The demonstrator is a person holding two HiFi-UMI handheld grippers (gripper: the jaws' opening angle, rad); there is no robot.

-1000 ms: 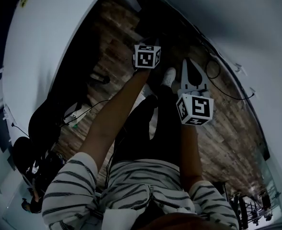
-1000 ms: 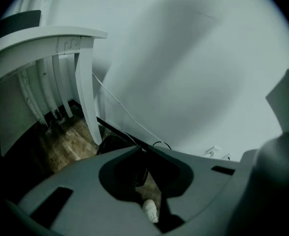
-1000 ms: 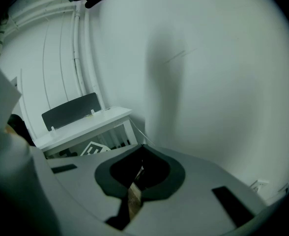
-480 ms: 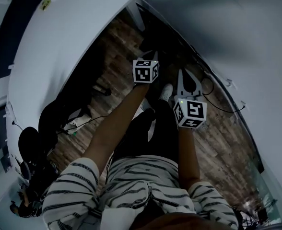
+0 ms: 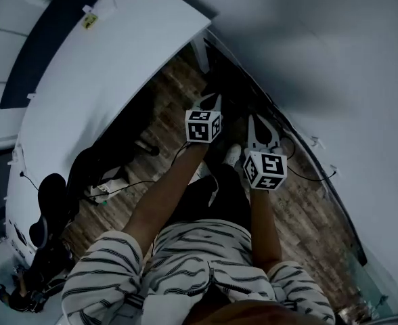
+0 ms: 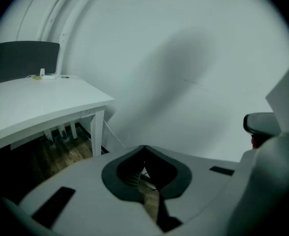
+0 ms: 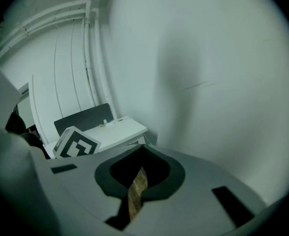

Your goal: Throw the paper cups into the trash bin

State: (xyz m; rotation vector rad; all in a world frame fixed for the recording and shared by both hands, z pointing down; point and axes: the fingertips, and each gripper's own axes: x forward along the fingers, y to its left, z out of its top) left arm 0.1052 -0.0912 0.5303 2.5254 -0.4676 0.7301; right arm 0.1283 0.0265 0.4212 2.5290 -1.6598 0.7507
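Where the paper cups lie, and which way their long axis points, cannot be told from these 3 views.

The left gripper has its 2 jaws together with nothing clamped; only a thin slit of floor shows between them. The right gripper is likewise closed and empty, with a strip of wood plank showing in its slit. In the head view both sit near the centre of the frame, side by side but apart. The left marker cube is a little higher in the frame than the right marker cube. Both grippers point toward the top of the frame, at the foot of the wall.

The floor is dark wood plank and runs as a band from lower right to upper centre. A plain white wall fills the upper right, and a black cable lies near its base. A white desk with a smooth flat top takes the upper left, with a dark panel along its far edge and a square white leg at its corner. White pipes climb the wall at the upper left of the right gripper view.

At the bottom of the head view are the person's striped sleeves, black trousers and 1 white shoe.
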